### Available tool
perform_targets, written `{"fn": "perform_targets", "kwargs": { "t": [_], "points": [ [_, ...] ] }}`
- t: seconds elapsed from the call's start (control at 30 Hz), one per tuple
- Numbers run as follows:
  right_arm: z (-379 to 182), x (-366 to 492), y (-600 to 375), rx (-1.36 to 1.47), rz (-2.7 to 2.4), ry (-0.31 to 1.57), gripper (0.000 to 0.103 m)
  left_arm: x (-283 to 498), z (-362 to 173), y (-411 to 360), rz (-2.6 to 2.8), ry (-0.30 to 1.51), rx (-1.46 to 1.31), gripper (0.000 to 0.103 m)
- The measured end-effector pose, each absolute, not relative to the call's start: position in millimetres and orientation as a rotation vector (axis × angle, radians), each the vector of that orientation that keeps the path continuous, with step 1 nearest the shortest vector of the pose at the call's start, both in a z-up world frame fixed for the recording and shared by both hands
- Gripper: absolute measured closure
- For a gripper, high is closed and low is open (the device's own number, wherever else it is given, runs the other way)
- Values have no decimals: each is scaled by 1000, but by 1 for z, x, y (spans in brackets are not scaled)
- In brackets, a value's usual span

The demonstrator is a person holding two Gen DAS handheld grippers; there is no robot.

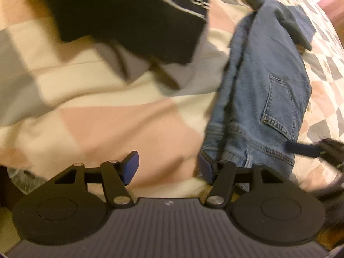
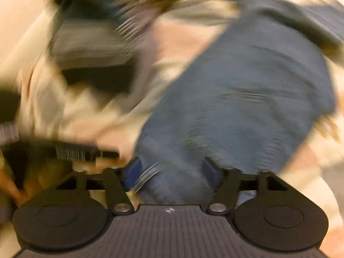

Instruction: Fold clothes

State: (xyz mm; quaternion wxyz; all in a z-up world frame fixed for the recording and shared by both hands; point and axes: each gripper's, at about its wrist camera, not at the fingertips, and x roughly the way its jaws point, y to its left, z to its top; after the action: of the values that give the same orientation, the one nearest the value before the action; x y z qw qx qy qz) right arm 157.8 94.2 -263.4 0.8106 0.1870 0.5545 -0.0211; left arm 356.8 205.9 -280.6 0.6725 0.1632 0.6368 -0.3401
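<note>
Pointing steeply down at a bed, both grippers over a checked quilt [image 1: 111,116] w/ pink, cream and grey squares. Left gripper [image 1: 168,167]: fingers spread, blue pads apart, only bare quilt between them, nothing pinched. Its right pad sits just beside, maybe touching, the near-left waistband edge of the jeans [image 1: 264,90]; can't tell contact for sure. Jeans are blue denim, lying lengthwise from near to far on the right part of the quilt in left wrist view, back pocket w/ stitching facing up, legs running away to the far side. A darker blue-grey garment [image 1: 294,23] lies across the far end of the jeans. Far left: a dark garment [image 1: 120,17] w/ a striped part, blurred, resting on the quilt, well apart from the jeans. At right edge of left wrist view, a dark blurred finger tip of the right gripper [image 1: 318,148] sits at the jeans' waistband side. Right wrist view is heavily motion-blurred: right gripper [image 2: 172,169] fingers spread wide, denim of the jeans [image 2: 247,90] fills the gap between the pads; pads don't look pressed on it. Blurred dark striped cloth [image 2: 90,43] far left there.
</note>
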Motion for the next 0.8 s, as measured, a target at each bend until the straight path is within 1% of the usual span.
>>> {"fn": "perform_targets", "kwargs": {
  "t": [0.1,0.13,0.17,0.2,0.23,0.33,0.4,0.43,0.5,0.57,0.63,0.67,0.7,0.73,0.77,0.8],
  "points": [
    [-283,161,148,52,65,1198,26,358,-281,213,-760,1442,358,47],
    [-290,161,164,-68,87,1191,32,357,-284,212,-763,1450,352,47],
    [-297,158,172,-154,91,1182,40,357,-286,211,-766,1459,346,47],
    [-296,155,165,-118,76,1169,69,355,-288,208,-777,1464,342,47],
    [-294,152,154,-63,58,1154,77,354,-290,205,-788,1470,337,47],
    [-273,136,109,164,-35,1105,86,348,-294,189,-847,1476,311,47],
    [-258,111,73,345,-155,1082,87,345,-299,175,-885,1484,305,46],
    [-251,99,54,435,-217,1068,101,344,-304,167,-895,1487,317,45],
    [-236,73,17,616,-341,1034,100,343,-316,154,-913,1512,309,45],
    [-240,43,-12,749,-459,1028,100,342,-328,142,-931,1539,303,46],
    [-253,23,-31,846,-559,1037,98,339,-338,130,-948,1563,315,65],
    [-260,13,-40,895,-608,1041,98,336,-339,123,-940,1559,353,65],
    [-267,4,-49,941,-660,1044,97,332,-338,118,-942,1546,391,69],
    [-276,-5,-56,971,-704,1061,95,327,-333,114,-969,1530,412,79],
    [-286,-12,-59,994,-750,1083,93,325,-326,116,-988,1527,406,84],
    [-294,-24,-64,1050,-789,1120,87,323,-320,118,-1006,1523,400,87]
  ]
}}
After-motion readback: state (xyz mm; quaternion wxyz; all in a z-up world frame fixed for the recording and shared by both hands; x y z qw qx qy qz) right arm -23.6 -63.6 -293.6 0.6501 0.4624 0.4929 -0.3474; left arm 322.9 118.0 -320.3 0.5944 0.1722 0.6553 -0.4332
